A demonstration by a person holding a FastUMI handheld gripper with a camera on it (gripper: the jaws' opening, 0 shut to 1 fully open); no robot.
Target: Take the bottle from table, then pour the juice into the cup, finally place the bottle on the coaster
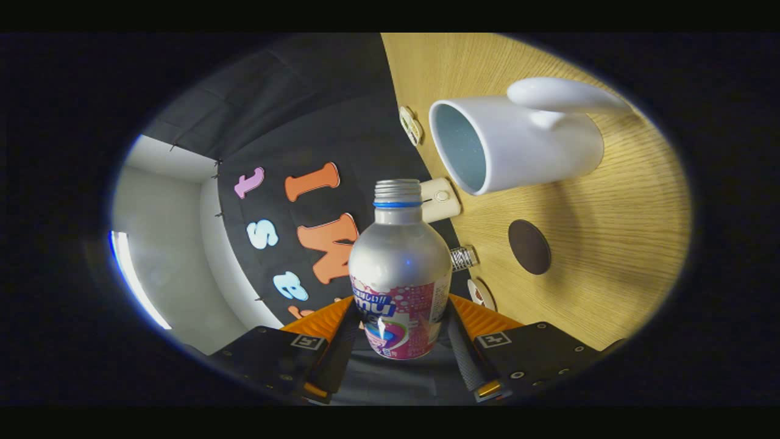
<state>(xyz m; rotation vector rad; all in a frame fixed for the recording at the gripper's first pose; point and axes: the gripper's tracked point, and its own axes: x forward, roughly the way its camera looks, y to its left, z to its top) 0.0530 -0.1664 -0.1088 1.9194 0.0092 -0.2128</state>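
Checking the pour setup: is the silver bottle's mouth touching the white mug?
Apart. The gripper view shows black wall between the silver bottle and white mug; gripper fingers press the bottle.

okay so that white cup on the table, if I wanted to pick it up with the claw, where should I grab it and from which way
Probably by the handle, coming from the side it juts out on: it stands clear of the white cup, whose body looks too broad. For now the claw is shut on the bottle, its fingers pressing both sides of the label.
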